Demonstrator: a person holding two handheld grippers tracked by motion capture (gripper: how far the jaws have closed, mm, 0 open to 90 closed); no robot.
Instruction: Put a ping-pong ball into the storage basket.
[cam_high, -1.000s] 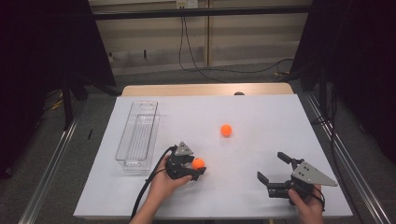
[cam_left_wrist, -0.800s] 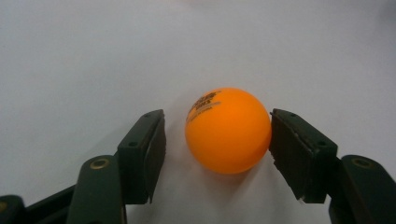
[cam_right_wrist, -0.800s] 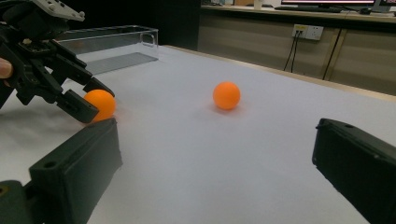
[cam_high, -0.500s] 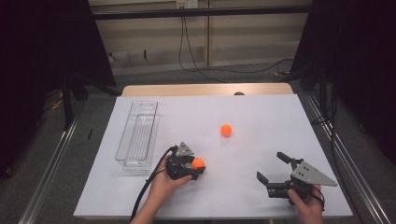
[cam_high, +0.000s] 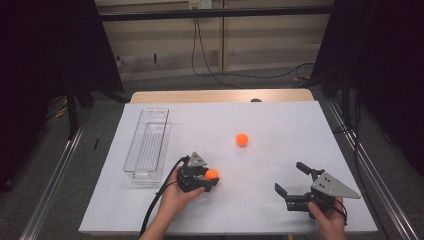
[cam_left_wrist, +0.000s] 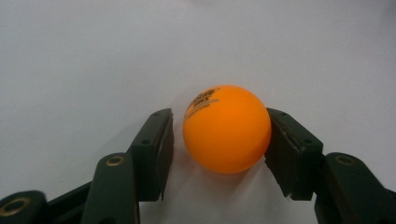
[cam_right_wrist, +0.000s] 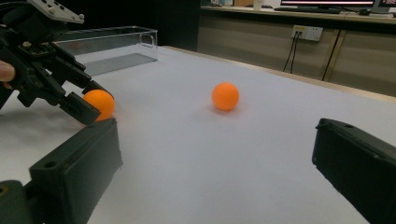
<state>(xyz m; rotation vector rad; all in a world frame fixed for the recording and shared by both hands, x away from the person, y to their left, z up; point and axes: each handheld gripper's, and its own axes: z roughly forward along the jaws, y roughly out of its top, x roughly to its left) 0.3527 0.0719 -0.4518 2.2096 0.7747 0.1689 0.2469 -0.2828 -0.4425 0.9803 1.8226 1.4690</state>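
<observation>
Orange ball (cam_left_wrist: 226, 128) number one sits on the white table (cam_high: 280, 125) between the jaws of the left gripper (cam_high: 209, 176): in the left gripper view one pad touches its side while the other stands a little off, so the jaws, which have just been closing, are narrow around it but not yet pressing from both sides. A second orange ball (cam_high: 242, 139) rests farther up the table, well apart from both tools. The right gripper (cam_high: 292, 180) hovers near the table's front right with its jaws spread wide and nothing between them. A clear plastic bin (cam_high: 148, 145) lies along the left part of the table, long side running away from the person (its ribbed floor looks bare). Beyond the white surface a wooden edge (cam_high: 220, 96) shows, then a grey floor with cables (cam_high: 210, 60), dark curtains at both sides, and a wall socket (cam_right_wrist: 307, 32).
</observation>
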